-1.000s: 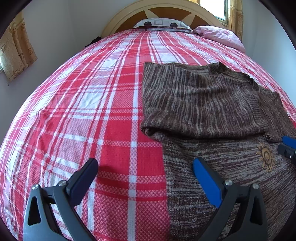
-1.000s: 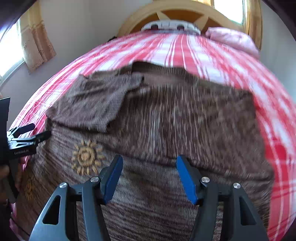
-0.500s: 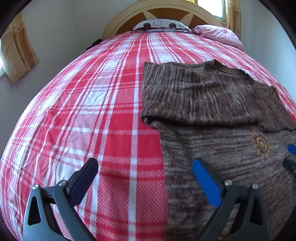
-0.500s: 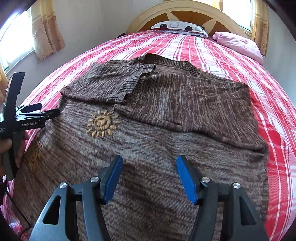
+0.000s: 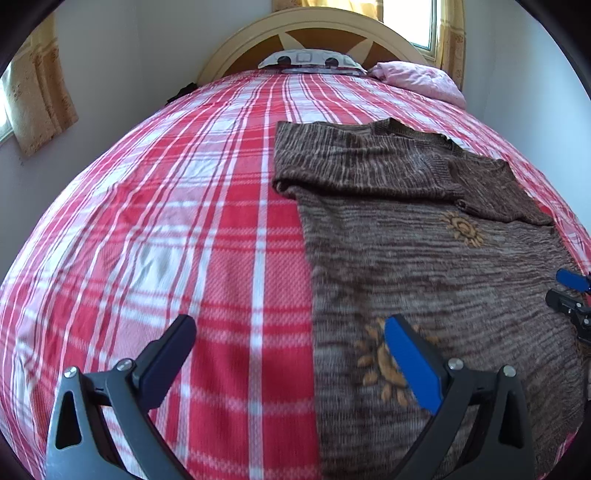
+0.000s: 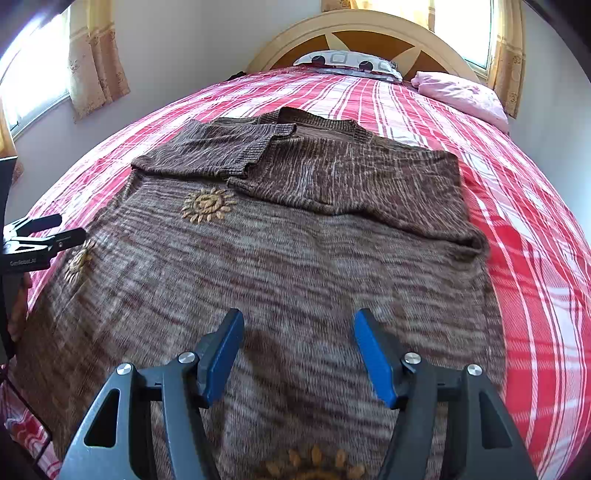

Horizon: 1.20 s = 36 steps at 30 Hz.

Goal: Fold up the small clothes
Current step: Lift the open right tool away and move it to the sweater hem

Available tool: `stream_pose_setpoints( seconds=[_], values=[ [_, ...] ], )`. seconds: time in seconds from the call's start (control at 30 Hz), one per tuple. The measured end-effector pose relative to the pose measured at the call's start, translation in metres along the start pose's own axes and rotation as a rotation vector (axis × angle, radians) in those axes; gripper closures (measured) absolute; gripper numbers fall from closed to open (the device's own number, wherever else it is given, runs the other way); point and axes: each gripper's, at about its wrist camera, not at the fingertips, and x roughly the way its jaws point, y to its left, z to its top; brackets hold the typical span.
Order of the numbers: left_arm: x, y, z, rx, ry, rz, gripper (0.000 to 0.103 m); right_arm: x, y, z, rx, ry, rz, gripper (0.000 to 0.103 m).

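Note:
A brown knit sweater [image 5: 424,266] with gold sun patterns lies flat on the red plaid bed, both sleeves folded in across its upper part. It also shows in the right wrist view [image 6: 295,266]. My left gripper [image 5: 291,347] is open and empty, above the sweater's left edge near the hem. My right gripper [image 6: 297,350] is open and empty, above the lower middle of the sweater. The right gripper's tips show at the right edge of the left wrist view [image 5: 570,291]. The left gripper shows at the left edge of the right wrist view [image 6: 40,238].
The red plaid bedspread [image 5: 166,229] covers the bed. A patterned pillow [image 6: 349,61] and a pink pillow [image 6: 461,96] lie by the wooden headboard [image 6: 369,33]. Curtained windows [image 6: 92,62] flank the bed.
Both grippers have drawn back toward the sweater's hem; more of the lower sweater and its sun patterns is in view. Both stay open.

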Motion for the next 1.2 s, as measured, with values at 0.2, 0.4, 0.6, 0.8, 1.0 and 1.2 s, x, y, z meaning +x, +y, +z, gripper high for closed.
stream_pose_setpoints(
  seconds=[0.2, 0.4, 0.6, 0.8, 1.0, 1.2],
  values=[
    [-0.019, 0.001, -0.017, -0.007, -0.016, -0.018, 0.0, -0.014, -0.001, -0.017, 0.007, -0.003, -0.013, 0.039],
    [-0.036, -0.004, -0.035, -0.003, -0.023, -0.037, 0.0, -0.032, -0.009, -0.038, 0.043, -0.023, -0.035, 0.039],
    [-0.055, -0.013, -0.061, 0.043, -0.018, -0.068, 0.0, -0.051, -0.013, -0.061, 0.07, -0.006, -0.091, 0.039],
    [-0.064, -0.021, -0.087, 0.062, 0.01, -0.101, 0.0, -0.069, -0.022, -0.085, 0.108, -0.009, -0.118, 0.034],
    [-0.068, -0.031, -0.101, 0.076, 0.039, -0.133, 0.0, -0.081, -0.029, -0.102, 0.134, 0.005, -0.129, 0.033],
    [-0.071, -0.037, -0.11, 0.083, 0.034, -0.126, 0.0, -0.092, -0.042, -0.122, 0.194, 0.005, -0.091, 0.026]
  ],
)
